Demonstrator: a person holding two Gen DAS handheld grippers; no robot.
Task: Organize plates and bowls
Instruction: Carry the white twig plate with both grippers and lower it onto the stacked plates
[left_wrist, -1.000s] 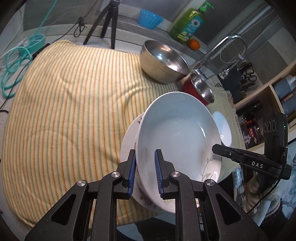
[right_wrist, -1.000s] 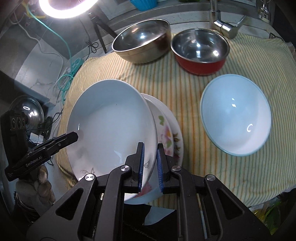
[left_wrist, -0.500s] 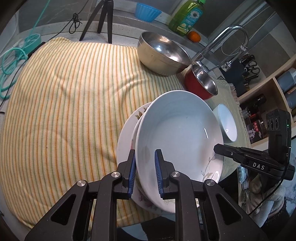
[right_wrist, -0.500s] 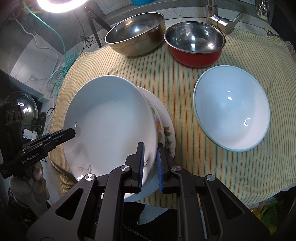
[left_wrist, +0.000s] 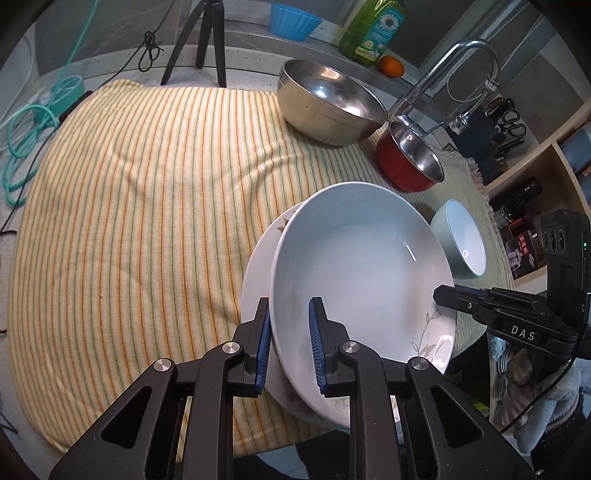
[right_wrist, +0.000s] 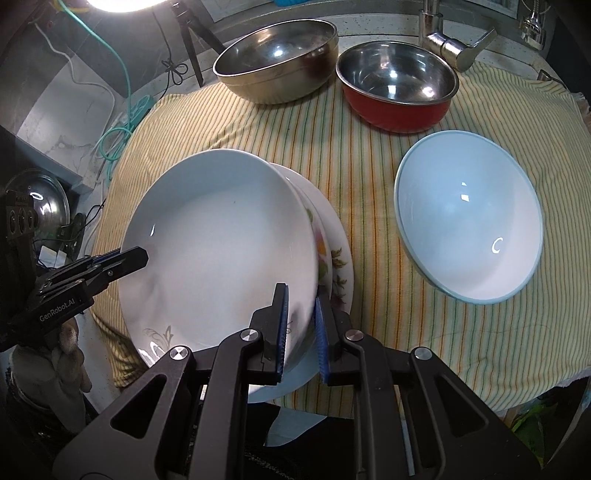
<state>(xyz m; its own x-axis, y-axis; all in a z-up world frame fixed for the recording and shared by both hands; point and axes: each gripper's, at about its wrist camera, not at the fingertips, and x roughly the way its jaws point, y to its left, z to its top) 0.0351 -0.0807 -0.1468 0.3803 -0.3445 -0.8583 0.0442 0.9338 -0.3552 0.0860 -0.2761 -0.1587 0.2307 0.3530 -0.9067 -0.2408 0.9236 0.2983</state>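
I have the left gripper (left_wrist: 290, 349) pinched on the near rim of the deep white ceramic plate (left_wrist: 360, 273), one blue pad inside, one outside. My right gripper (right_wrist: 300, 330) clamps the same plate's rim on the opposite side, jaws nearly together. The plate sits tilted on top of a flat white plate with a flower print (right_wrist: 334, 258), whose edge shows beside and under it. Both lie at the near edge of the yellow striped cloth (left_wrist: 147, 184), overhanging it slightly. To my left the cloth is a wide bare stretch. To my right, the pale blue-rimmed white bowl (right_wrist: 469, 218) stands apart from the plates. At the far edge, the large steel bowl (right_wrist: 277, 61) and the red steel-lined bowl (right_wrist: 397, 85) stand side by side, just in front of the chrome tap (left_wrist: 443, 77).
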